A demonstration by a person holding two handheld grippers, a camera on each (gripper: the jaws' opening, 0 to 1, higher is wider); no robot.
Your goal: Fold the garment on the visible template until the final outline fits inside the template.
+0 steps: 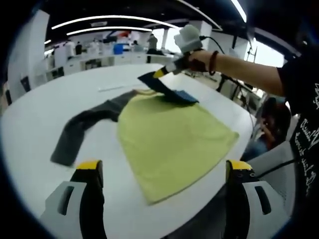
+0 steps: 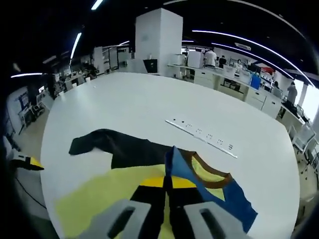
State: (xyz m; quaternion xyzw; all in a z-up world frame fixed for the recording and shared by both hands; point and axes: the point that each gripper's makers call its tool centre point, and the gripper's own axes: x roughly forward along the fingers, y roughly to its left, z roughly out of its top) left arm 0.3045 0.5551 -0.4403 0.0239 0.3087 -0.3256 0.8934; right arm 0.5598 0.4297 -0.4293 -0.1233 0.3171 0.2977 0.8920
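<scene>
White lettering on the person's black shirt (image 1: 305, 134) is unreadable.

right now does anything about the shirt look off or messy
The dark sleeve sprawls out sideways from the yellow garment, unfolded. The right gripper is shut on the blue sleeve, lifting it over the body. Nothing looks damaged.

- The room was bright and evenly lit by long ceiling strip lights (image 1: 109, 22), which showed as curved white streaks in both views.
- Daylight from windows (image 1: 266, 52) blew out to white in the left gripper view.
- The white table (image 2: 134, 107) reflected the light softly, without hard glare, and shadows beneath the garment (image 1: 169, 139) were faint.
- Fisheye distortion bent straight lines strongly toward the edges.
- Both pictures were slightly soft; the near jaws and the far background looked blurred.
</scene>
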